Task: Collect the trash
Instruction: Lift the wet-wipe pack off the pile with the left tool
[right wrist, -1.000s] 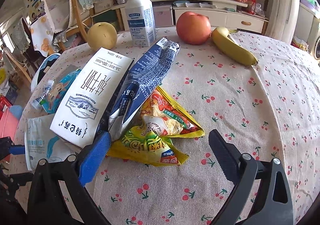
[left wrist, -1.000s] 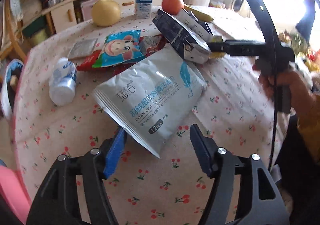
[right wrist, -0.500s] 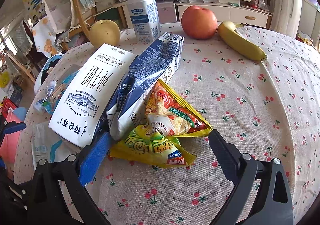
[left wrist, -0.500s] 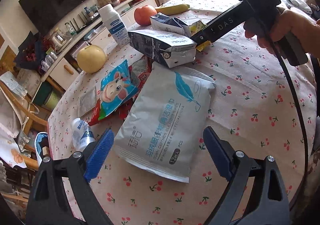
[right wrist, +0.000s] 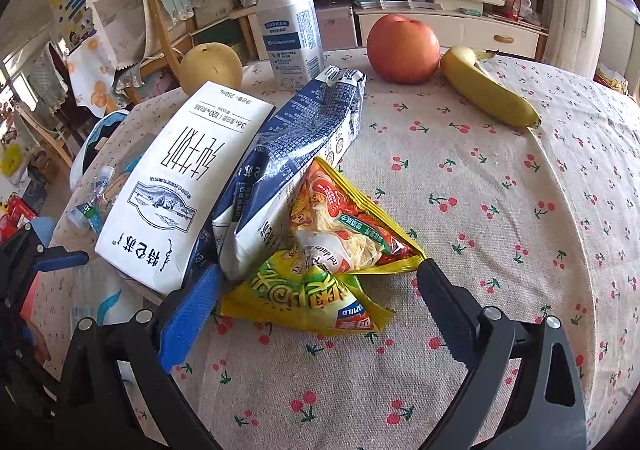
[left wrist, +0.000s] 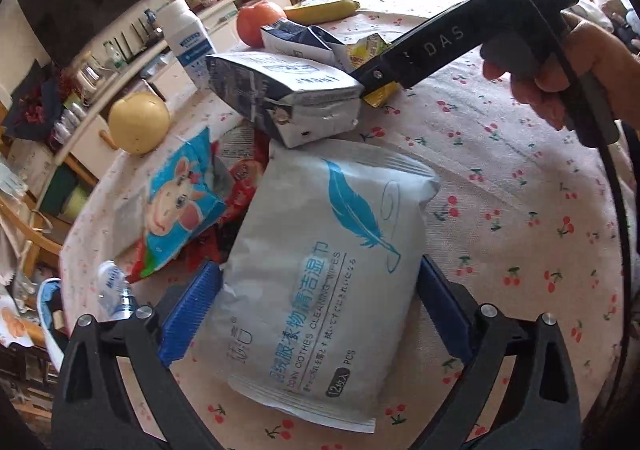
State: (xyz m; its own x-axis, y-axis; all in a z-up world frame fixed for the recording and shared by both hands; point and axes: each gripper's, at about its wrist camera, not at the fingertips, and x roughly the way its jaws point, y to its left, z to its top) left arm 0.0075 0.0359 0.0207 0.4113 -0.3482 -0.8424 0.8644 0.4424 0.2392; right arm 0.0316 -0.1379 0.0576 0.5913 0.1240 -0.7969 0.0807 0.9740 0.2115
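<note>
Left tongs [left wrist: 318,310] opening, straddling soft, slippery grey-white plastic wipes pouch [left wrist: 328,250] on cherry-print counter [left wrist: 500,190]; best pinched across flat middle. Right tongs [right wrist: 320,294] spread around crinkly yellow snack wrappers [right wrist: 320,290].

White wipes pack [left wrist: 320,270] with blue feather, cherry-print tablecloth [right wrist: 500,210], yellow snack wrapper [right wrist: 312,290], possibly red-orange apple [right wrist: 402,48]
</note>
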